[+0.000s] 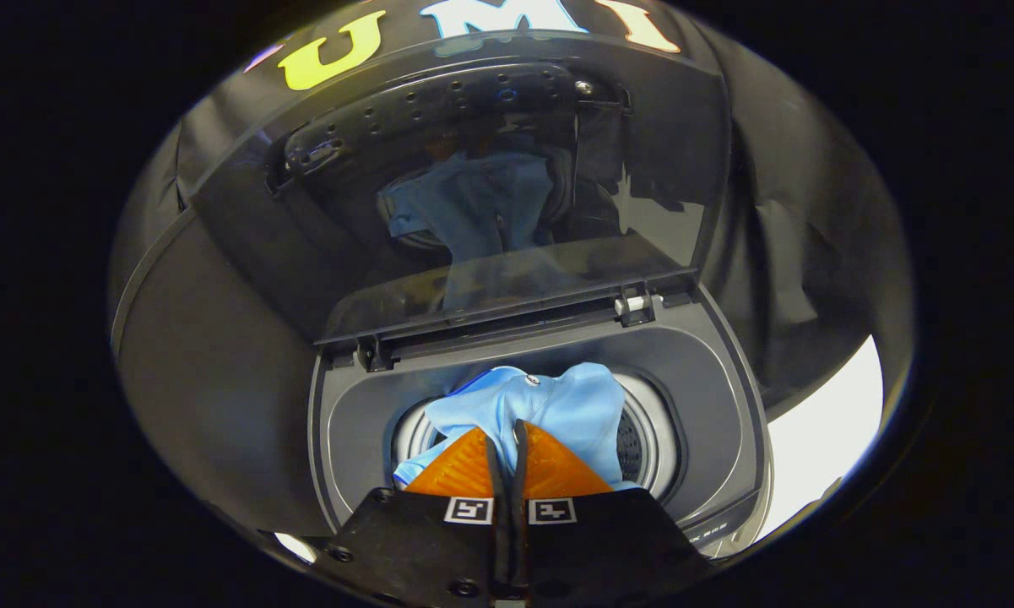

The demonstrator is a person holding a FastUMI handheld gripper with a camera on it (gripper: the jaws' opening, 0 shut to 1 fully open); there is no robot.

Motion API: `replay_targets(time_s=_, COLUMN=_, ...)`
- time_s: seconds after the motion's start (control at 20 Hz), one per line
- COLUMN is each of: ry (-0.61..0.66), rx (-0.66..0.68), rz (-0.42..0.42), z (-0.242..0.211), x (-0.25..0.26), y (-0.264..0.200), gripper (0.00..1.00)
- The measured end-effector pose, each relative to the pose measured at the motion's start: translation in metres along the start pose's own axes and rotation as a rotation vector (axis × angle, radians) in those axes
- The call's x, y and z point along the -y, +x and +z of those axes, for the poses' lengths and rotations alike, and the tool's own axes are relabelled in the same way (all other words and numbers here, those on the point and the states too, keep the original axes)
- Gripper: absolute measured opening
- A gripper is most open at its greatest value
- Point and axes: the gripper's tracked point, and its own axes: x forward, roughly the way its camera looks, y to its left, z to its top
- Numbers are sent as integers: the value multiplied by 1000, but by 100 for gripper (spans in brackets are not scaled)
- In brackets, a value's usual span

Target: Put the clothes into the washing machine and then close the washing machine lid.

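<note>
The gripper (507, 443) is held over the open washer (709, 397), fingers pointing down into the drum (642, 439). The fingers are drawn together, and a fold of the blue garment (557, 405) appears to be pinched between their tips; the pinch point itself is partly hidden by the fingers. The garment is bunched at the drum mouth, its bulk just beyond the fingertips and part of it riding above the drum rim. The lid (490, 194) stands raised at the far side, hinged along the far edge of the tub; the garment is reflected in its glass.

Step judged: loading, nearly done; lid not yet closed.

Next move calls for: fingers to be parted so the cloth is dropped, any overhang to be pushed below the rim, then the lid's upper edge to be reached and pulled toward the near side.
</note>
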Motion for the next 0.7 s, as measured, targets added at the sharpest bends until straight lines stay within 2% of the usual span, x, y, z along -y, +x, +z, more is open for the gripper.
replay_targets(time_s=0.2, ry=-3, rx=0, rz=7, z=-1, x=2, y=4, gripper=2)
replay_targets(time_s=0.3, ry=9, rx=-49, rz=41, z=-11, x=-3, y=4, gripper=40)
replay_targets(time_s=0.45, ry=-4, rx=-43, rz=19, z=-12, x=2, y=5, gripper=98)
replay_targets(time_s=0.7, ry=-1, rx=-23, rz=36, z=-6, x=-4, y=-1, gripper=98)
